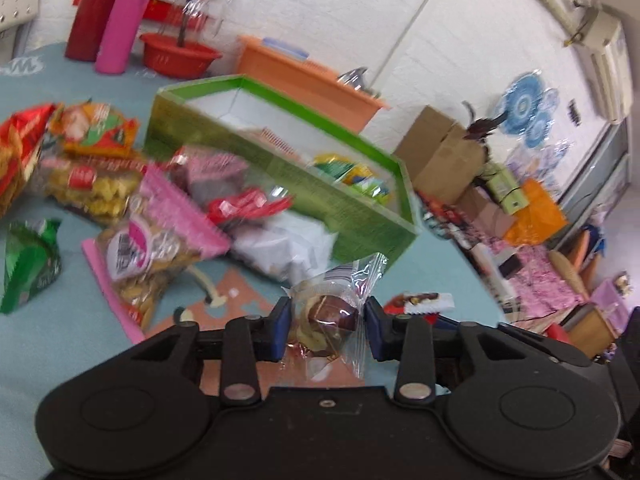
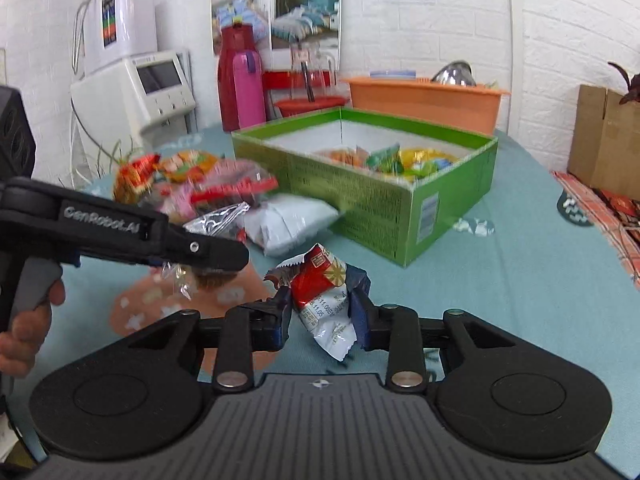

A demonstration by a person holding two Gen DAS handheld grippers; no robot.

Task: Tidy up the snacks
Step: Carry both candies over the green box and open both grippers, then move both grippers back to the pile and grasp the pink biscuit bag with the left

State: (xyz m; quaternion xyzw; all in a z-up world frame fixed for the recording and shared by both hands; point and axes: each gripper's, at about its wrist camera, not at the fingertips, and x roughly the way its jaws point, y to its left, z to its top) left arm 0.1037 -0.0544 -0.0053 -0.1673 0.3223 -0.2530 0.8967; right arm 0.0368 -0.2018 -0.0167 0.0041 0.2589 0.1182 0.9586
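My left gripper (image 1: 325,328) is shut on a clear-wrapped brown pastry (image 1: 334,312), held above the table; it also shows from the side in the right wrist view (image 2: 208,268). My right gripper (image 2: 322,312) is shut on a red and white snack packet (image 2: 324,300), held above the table. The green box (image 1: 372,216) stands ahead, also seen in the right wrist view (image 2: 416,216), with several green and yellow snacks inside (image 2: 396,160). A pile of loose snack bags (image 1: 120,184) lies left of the box.
A pink bottle (image 1: 124,20), dark red flask (image 1: 90,8), red basin (image 1: 180,54) and orange tub (image 2: 424,100) stand behind the box. A white packet (image 2: 288,220) lies against the box. A small red packet (image 1: 424,302) lies near the table's right edge.
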